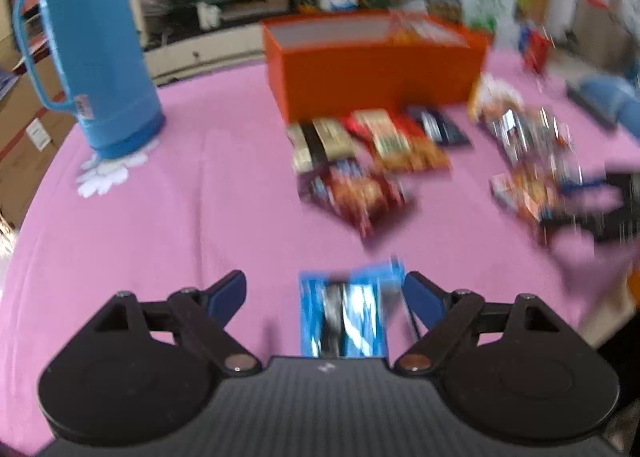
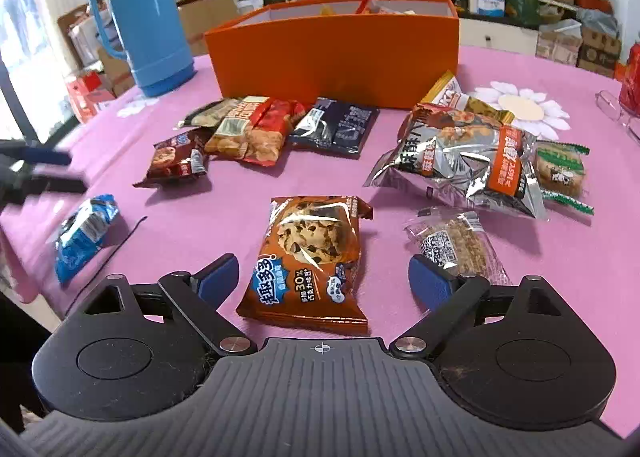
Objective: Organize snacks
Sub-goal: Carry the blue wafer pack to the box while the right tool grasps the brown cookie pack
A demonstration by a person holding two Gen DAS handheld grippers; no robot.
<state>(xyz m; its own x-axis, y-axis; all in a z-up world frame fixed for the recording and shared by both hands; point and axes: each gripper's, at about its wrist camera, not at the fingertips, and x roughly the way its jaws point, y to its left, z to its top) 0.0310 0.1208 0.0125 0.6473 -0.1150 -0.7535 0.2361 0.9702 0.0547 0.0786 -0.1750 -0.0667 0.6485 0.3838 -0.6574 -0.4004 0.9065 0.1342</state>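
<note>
Both sets of blue-padded fingers stand wide apart, pads pressing on nothing. Left gripper: a small blue foil snack packet lies on the pink tablecloth between the fingers, nearer the right-side pad; its near end is cut off behind the gripper body. Whether that pad touches the wrapper cannot be told, as the left wrist view is motion-blurred. In the right wrist view the same packet lies flat near the table's left edge, with the left gripper's fingers blurred and apart from it.

Right gripper: jaws wide, nothing clamped. A brown chocolate-chip cookie packet lies between the fingers, clear of both pads, its near end towards the gripper body. A clear-wrapped oat bar lies just beside the right-side finger, partly hidden behind it.

An open orange rectangular cardboard box stands at the far side; only the tops of a few packets show above its rim. In front of it lie a red and gold cluster of snack packets, a dark navy packet and a silver and orange crisp bag. A tall blue plastic thermos jug stands left of the box; its top is cut off in the left wrist view.
</note>
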